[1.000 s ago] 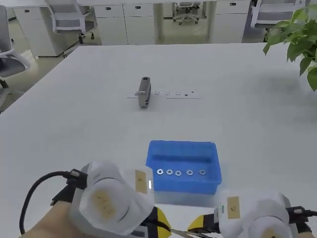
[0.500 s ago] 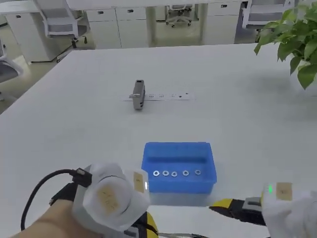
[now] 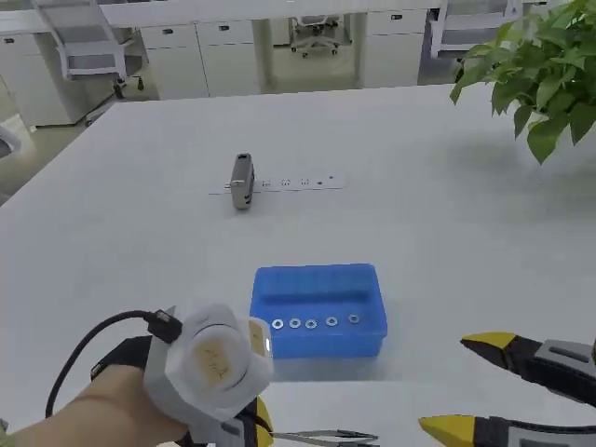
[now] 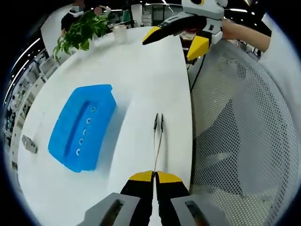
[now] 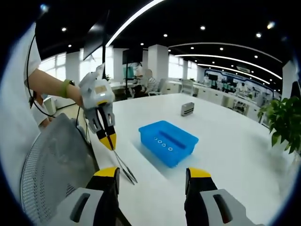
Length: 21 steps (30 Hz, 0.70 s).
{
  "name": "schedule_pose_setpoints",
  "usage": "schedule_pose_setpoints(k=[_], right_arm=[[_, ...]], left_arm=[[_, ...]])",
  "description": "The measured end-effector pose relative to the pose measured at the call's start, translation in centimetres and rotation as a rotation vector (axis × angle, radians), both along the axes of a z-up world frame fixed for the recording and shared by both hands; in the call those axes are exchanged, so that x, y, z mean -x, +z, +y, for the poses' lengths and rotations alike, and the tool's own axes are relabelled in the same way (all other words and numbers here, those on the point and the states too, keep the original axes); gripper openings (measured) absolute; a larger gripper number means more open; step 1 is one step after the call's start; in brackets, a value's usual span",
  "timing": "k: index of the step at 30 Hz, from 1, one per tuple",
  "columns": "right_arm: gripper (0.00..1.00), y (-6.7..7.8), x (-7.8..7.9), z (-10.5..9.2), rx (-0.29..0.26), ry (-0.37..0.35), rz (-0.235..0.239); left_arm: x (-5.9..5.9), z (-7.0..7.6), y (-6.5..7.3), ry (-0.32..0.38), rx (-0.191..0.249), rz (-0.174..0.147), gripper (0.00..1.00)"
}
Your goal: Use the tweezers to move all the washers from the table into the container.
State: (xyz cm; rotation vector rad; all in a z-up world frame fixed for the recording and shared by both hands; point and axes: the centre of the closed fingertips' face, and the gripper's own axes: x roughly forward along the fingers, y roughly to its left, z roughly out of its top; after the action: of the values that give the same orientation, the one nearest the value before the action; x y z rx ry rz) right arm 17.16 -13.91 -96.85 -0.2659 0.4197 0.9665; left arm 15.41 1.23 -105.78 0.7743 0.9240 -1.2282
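A blue container (image 3: 318, 291) stands near the table's front edge with several washers (image 3: 315, 323) in a row inside it. My left gripper (image 3: 264, 428) sits at the lower left, shut on the handle end of metal tweezers (image 3: 328, 435). In the left gripper view the tweezers (image 4: 158, 134) lie out ahead of my left gripper (image 4: 154, 177) along the table edge, right of the container (image 4: 82, 127). My right gripper (image 3: 447, 384) hangs open at the lower right with nothing between its fingers. The right gripper view has my right gripper (image 5: 151, 173) facing the container (image 5: 168, 141) and tweezers (image 5: 125, 171).
A power strip with a grey adapter (image 3: 243, 180) lies mid-table. A potted plant (image 3: 531, 65) stands at the far right. Office chairs and cabinets line the back. A mesh chair back (image 4: 235, 132) is just off the table's near edge.
My right gripper has drawn away to the right from the tweezers and opened wide. The left gripper still holds them. The head camera has shifted right.
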Motion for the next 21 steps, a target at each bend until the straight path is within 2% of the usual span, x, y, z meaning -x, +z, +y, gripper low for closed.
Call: schedule_pose_setpoints(k=[4,10,12,21], right_arm=[[0.56,0.3,-0.2,-0.9,-0.024,-0.025,0.000],[0.58,0.5,-0.2,-1.2,-0.052,-0.074,-0.014],[0.59,0.6,-0.3,-1.2,-0.058,-0.077,-0.017],[0.61,0.2,-0.6,-1.4,-0.059,-0.098,-0.013]], left_arm=[[-0.2,0.2,-0.7,-0.005,-0.038,0.007,0.00],[-0.3,0.3,-1.6,-0.029,-0.106,0.009,0.00],[-0.2,0.3,-1.8,-0.031,-0.114,0.014,0.00],[-0.1,0.6,-2.5,-0.059,-0.190,0.008,0.00]])
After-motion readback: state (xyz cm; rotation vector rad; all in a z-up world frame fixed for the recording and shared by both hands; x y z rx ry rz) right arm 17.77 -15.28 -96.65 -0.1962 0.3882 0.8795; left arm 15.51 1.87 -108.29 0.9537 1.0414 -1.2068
